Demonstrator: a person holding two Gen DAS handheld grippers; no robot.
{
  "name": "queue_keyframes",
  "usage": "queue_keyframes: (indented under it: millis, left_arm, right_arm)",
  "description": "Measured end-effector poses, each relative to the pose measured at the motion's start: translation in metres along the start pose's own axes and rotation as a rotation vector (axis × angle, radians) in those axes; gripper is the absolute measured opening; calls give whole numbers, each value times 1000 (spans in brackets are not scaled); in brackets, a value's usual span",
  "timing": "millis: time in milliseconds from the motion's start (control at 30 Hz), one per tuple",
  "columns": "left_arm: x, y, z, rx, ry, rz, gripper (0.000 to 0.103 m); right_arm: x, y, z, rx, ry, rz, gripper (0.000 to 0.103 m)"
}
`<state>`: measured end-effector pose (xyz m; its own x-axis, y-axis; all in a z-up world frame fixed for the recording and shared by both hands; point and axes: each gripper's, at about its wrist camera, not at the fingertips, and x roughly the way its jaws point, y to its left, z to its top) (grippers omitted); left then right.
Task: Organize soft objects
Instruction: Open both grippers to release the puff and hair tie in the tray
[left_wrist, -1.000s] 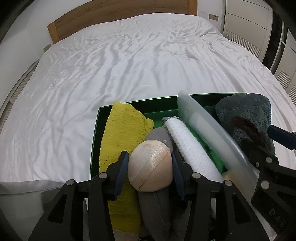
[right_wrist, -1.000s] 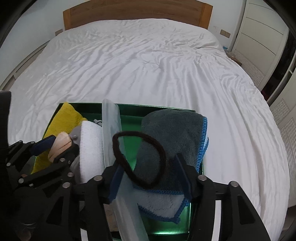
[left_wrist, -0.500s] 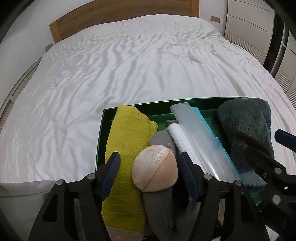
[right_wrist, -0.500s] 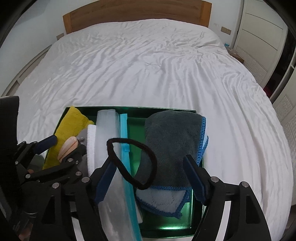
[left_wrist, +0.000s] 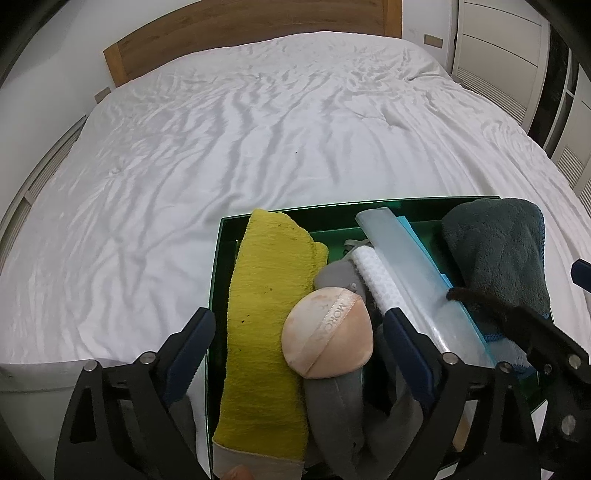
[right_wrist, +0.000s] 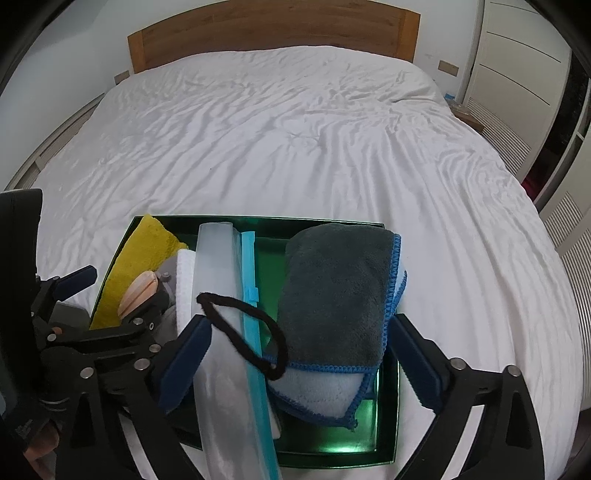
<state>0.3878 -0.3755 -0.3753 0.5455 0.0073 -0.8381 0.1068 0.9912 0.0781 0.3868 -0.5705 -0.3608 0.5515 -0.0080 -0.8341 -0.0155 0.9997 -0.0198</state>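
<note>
You are holding your left gripper (left_wrist: 299, 339) with its fingers spread wide apart, straddling the peach foam cup (left_wrist: 327, 332) without touching it; the cup is resting on a grey cloth (left_wrist: 336, 398) just beside the yellow towel (left_wrist: 269, 332). Your right gripper (right_wrist: 299, 350) is also standing wide open, its fingers framing a black hair tie (right_wrist: 243, 325) that is lying loose across a frosted zip pouch (right_wrist: 221, 332) and the near edge of the dark grey microfibre cloth (right_wrist: 340, 291).

All of these are sitting in the green tray (right_wrist: 388, 428), which is lying on the white bed (right_wrist: 295, 147). Going left to right, you are looking at the yellow towel along the tray's left wall, then the grey cloth and foam cup, a white waffle cloth (left_wrist: 376, 284), the pouch leaning lengthwise, and the blue-edged grey cloth folded on the right side.

Beyond the tray, the rumpled bedcover is stretching up to a wooden headboard (right_wrist: 273, 33), with white wardrobe doors (right_wrist: 517, 55) standing to the right.
</note>
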Motion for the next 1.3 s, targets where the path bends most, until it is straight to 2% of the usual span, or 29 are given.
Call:
queue_keyframes:
  millis: [333,900,1300]
  left_arm:
    - [-10,-3,1,18,-10,12,92]
    - [-47,-31,-21,67,-18,-47,92]
    - [-66,-33,-38,67,-30,-62,92]
  right_arm:
    - [-12,-2,-5,23,-25,-10,103]
    - [-54,-3,-25,35,-75,-129,103]
    - [-76,-3,-37,53,-109,-121,103]
